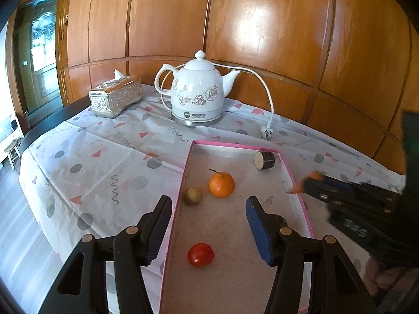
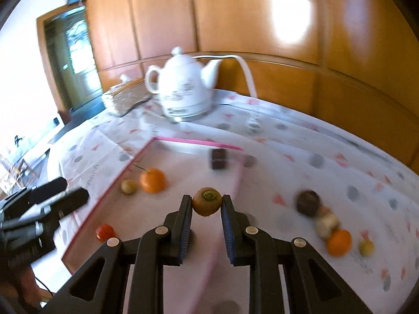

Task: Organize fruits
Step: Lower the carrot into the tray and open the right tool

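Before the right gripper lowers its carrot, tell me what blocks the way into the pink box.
Nothing visible does. The right gripper holds the carrot above the pink box's near side. The orange and the red fruit lie off to the left.

Pink-rimmed box [image 1: 237,145] holding orange [image 1: 221,184], tomato [image 1: 200,254], small brown fruit [image 1: 193,196], dark cylinder [image 1: 265,160] at far right corner

Glossy varnished wood panelling [image 1: 262,26] filled the upper frame, catching bright reflections. Below it stood a shiny white ceramic kettle [image 1: 197,89] and a silvery embossed tissue box [image 1: 115,99] on creased, matt patterned cloth [image 1: 91,162]. At lower centre, a pink-edged cardboard tray [image 1: 183,183] showed a rough, dull floor.
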A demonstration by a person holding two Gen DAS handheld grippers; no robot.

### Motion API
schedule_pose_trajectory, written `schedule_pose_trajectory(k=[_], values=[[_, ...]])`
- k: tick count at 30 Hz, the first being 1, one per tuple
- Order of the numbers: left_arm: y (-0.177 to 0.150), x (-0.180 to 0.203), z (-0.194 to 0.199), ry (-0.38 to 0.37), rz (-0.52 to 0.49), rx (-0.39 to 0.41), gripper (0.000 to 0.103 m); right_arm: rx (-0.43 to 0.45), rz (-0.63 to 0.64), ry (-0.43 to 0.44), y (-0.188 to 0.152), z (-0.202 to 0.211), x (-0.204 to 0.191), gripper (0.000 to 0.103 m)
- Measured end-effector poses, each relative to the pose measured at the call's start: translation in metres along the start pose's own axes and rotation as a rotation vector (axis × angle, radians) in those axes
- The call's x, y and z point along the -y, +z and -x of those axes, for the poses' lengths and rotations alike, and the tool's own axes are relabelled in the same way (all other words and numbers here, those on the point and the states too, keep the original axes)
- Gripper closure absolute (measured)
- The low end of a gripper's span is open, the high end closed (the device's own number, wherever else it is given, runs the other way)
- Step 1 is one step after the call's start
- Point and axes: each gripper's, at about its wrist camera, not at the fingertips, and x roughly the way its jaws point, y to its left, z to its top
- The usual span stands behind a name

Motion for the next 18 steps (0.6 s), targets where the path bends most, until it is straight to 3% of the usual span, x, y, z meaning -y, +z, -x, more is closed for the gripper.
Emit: schedule_pose_trajectory(k=[3,6,18], values=[[-0.002,-0.004,-0.001,0.003,0.009,-0.008,0.043,-0.030,0.010,0.044,0.006,-0.017,-0.016,0.079],[-0.004,-0.007,-0.003,0.007,0.014,-0.013,0.043,-0.053,-0.006,0.046,0.005,-0.026,-0.022,0.071],[-0.010,0.005,-0.006,-0.019,-0.010,-0.035,0.043,-0.028,-0.001,-0.122,-0.019,-0.003,-0.013,0.071]])
